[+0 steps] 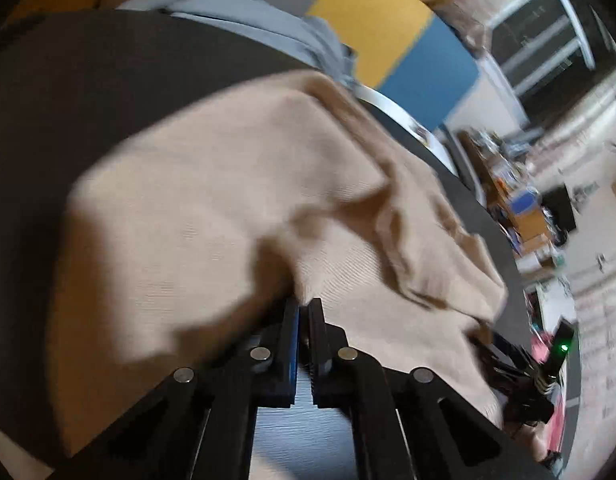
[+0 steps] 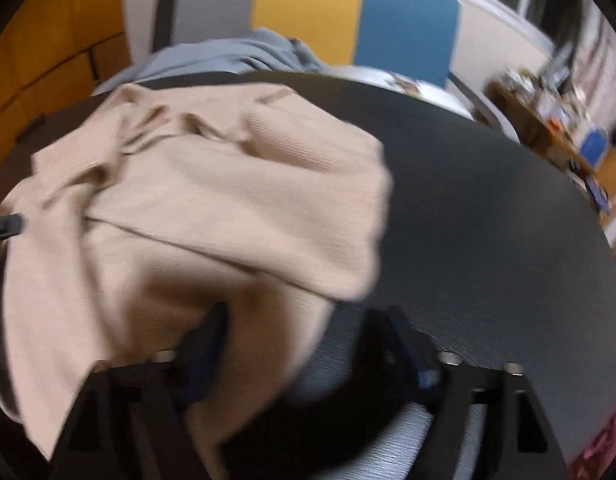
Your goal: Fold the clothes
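Note:
A beige knit garment [image 1: 228, 184] lies rumpled on the dark table [image 1: 68, 80]. My left gripper [image 1: 304, 308] is shut on the garment's near edge, and the cloth bunches up at its tips. Its black body also shows at the left edge of the right wrist view [image 2: 6, 226]. In that view the same beige garment [image 2: 212, 200] covers the table's left half. My right gripper [image 2: 308, 332] is open, its fingers [image 2: 399, 336] wide apart. A fold of the garment drapes over its left finger and hangs between the two. The right gripper [image 1: 523, 368] appears at the garment's right corner in the left wrist view.
A grey-blue garment [image 2: 228, 56] lies at the table's far edge, in front of a yellow and blue panel [image 2: 355, 16]. A white round object [image 2: 419, 88] sits past the table's back right. The bare right part of the dark table [image 2: 487, 208] shows, with cluttered shelves [image 2: 555, 120] beyond.

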